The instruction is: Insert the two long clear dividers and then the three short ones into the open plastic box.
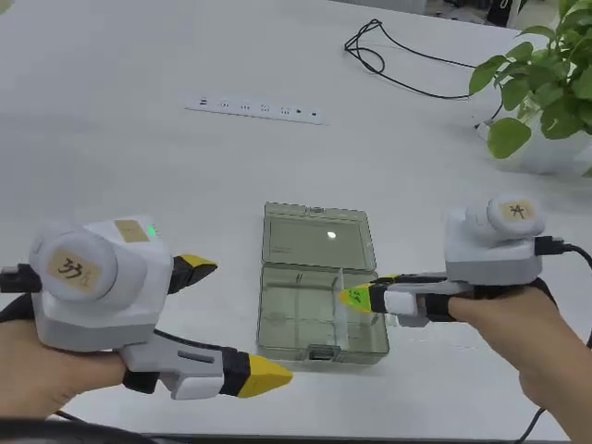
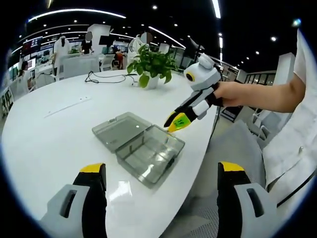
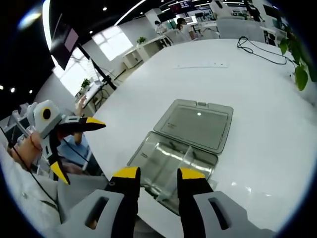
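**Head view.** The open plastic box [image 1: 319, 239] is noted on the white desk [image 1: 139, 166], its lid laid flat behind the base, close to the desk's front edge. At least one clear divider [image 1: 336, 282] is seen standing in the base; the count cannot be told. The right tongs [image 1: 356, 297] are held over the right side of the base with the tips close together. Whether a clear piece is pinched cannot be told. The left tongs [image 1: 231, 319] are spread wide, to the left of the box and apart from it, with nothing gripped.

**Left gripper view.** The view's own jaws are seen far apart with bare desk between them. The right tongs [image 2: 177, 120] are seen at the rim of the base.

**Right gripper view.** A narrow gap is shown between the jaws, with the base just beyond. A held piece cannot be confirmed.

**Risks (judged).**
- The box is not steadied, so a downward push could slide or tip it towards the edge.
- A divider entered tilted or off its slots could jam or bow.
- With clear plastic against clear plastic, a slot is easily misread.
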Motion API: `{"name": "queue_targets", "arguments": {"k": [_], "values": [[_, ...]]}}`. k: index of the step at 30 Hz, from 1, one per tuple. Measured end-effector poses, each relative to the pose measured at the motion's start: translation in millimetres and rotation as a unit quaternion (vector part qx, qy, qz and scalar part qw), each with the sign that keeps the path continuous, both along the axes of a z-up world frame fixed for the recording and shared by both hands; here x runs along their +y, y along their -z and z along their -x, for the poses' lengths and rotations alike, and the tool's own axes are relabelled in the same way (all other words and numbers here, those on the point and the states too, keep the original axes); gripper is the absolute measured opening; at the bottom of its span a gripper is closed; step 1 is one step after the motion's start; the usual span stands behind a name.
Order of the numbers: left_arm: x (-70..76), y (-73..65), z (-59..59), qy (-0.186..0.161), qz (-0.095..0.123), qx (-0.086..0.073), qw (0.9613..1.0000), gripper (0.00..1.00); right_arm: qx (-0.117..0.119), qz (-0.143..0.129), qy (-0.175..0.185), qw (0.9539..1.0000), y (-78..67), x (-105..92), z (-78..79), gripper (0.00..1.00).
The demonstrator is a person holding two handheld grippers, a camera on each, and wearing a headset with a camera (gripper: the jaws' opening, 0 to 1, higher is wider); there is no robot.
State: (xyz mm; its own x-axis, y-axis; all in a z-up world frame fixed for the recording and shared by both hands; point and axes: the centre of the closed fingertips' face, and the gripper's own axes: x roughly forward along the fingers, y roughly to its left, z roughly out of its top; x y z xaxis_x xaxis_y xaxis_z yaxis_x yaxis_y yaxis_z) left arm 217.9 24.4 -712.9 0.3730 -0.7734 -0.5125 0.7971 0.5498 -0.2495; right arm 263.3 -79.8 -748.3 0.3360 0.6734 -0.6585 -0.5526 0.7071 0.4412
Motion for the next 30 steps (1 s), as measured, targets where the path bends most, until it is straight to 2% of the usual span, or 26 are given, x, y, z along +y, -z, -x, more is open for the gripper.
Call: {"name": "queue_targets", "arguments": {"k": [6,15,16,20,22,26,30], "values": [[5.9,-1.9,4.0,-0.020,-0.004,0.000,0.9998,0.95,-0.019,-0.007,-0.021,0.9996,-13.4,-0.2,6.2,0.38],[14.0,-2.5,7.5,-0.048,-0.012,-0.002,0.9988,0.95,-0.050,-0.009,-0.063,0.9967,-20.4,-7.6,11.9,0.50],[15.0,-2.1,7.0,-0.052,-0.013,-0.002,0.9986,0.95,-0.063,-0.010,-0.073,0.9953,-22.1,-8.4,10.8,0.51],[18.0,-0.5,7.0,-0.061,-0.018,0.000,0.9980,0.94,-0.081,-0.008,-0.093,0.9923,-24.9,-13.6,12.8,0.57],[19.6,0.9,5.9,-0.065,-0.021,-0.001,0.9977,0.94,-0.098,-0.012,-0.103,0.9898,-28.8,-16.0,11.7,0.59],[22.0,7.0,4.6,-0.070,-0.030,0.008,0.9971,0.92,-0.114,-0.012,-0.118,0.9864,-30.1,-23.9,13.7,0.66],[24.5,11.5,3.2,-0.072,-0.038,0.009,0.9967,0.91,-0.131,-0.012,-0.139,0.9815,-28.7,-28.3,20.4,0.71]]}}
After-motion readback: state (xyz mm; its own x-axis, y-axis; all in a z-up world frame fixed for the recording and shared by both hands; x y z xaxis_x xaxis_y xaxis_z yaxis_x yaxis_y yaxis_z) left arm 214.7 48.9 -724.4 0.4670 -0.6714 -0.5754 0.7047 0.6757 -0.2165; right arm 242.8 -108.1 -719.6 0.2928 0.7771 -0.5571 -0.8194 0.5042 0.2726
